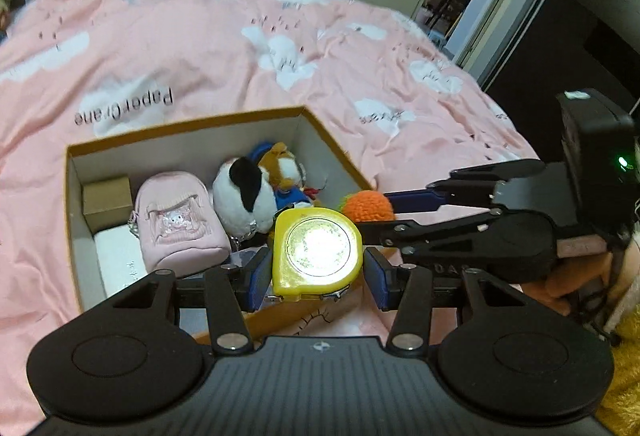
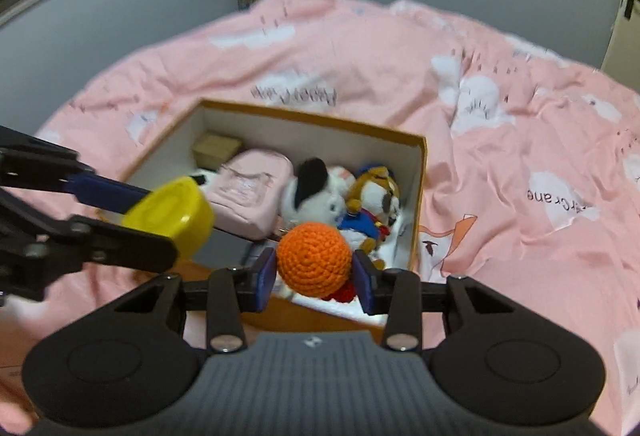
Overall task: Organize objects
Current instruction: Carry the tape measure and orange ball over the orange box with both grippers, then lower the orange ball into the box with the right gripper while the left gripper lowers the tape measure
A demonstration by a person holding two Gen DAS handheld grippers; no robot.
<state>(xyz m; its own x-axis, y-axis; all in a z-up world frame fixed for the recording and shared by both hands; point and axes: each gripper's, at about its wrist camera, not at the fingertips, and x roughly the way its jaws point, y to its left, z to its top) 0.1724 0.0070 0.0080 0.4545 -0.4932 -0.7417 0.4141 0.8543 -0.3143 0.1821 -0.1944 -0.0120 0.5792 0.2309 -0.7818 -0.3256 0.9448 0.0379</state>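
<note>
Two tools over open cardboard box [image 1: 332, 144] on pink bed cover [image 1: 208, 48]. Left tool [image 1: 318, 272] grasping yellow tape measure [image 1: 318, 250], blue pads pressed on both sides, held above box's near edge. Right tool [image 2: 314, 276] grasping orange crochet ball [image 2: 314, 260], also above near edge, just beside tape measure. Inside box: small brown carton [image 1: 107, 196], pink pouch [image 1: 178, 224], black-and-white plush [image 1: 242, 196], brown plush in blue outfit [image 1: 284, 166].
</note>
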